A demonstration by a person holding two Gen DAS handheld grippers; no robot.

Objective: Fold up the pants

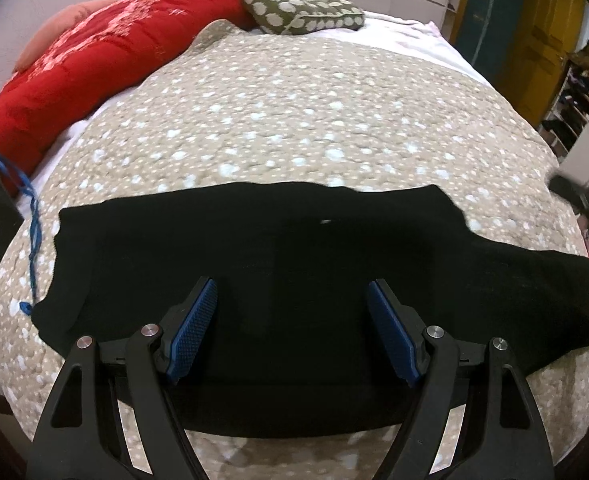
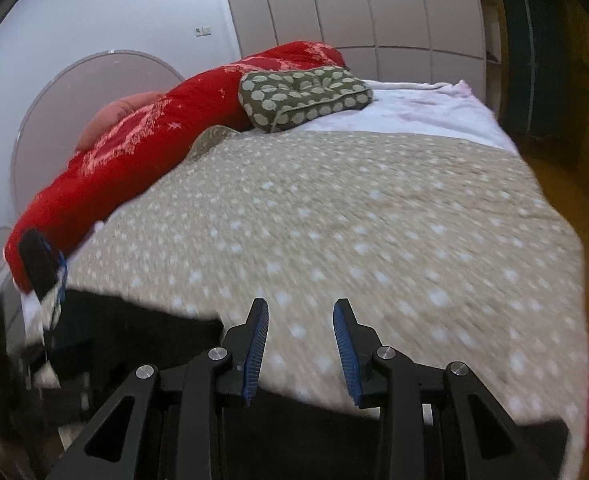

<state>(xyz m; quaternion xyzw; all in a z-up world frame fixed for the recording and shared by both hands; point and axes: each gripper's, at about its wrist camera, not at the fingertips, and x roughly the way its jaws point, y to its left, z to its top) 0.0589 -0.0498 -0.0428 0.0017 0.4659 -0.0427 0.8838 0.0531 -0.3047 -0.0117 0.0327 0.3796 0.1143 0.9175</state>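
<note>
Black pants point(image 1: 294, 272) spread flat across near edge of spotted bedspread point(image 1: 294, 120). Left gripper point(image 1: 292, 300) spread wide above them, right gripper point(image 2: 300, 320) spread, empty. Risk: single-layer pinch, fold skews.

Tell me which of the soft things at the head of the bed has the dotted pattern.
The olive-green cushion with pale dots, lying against the long red quilt. The quilt has pink floral print, and the pink pillow behind it is plain.
</note>
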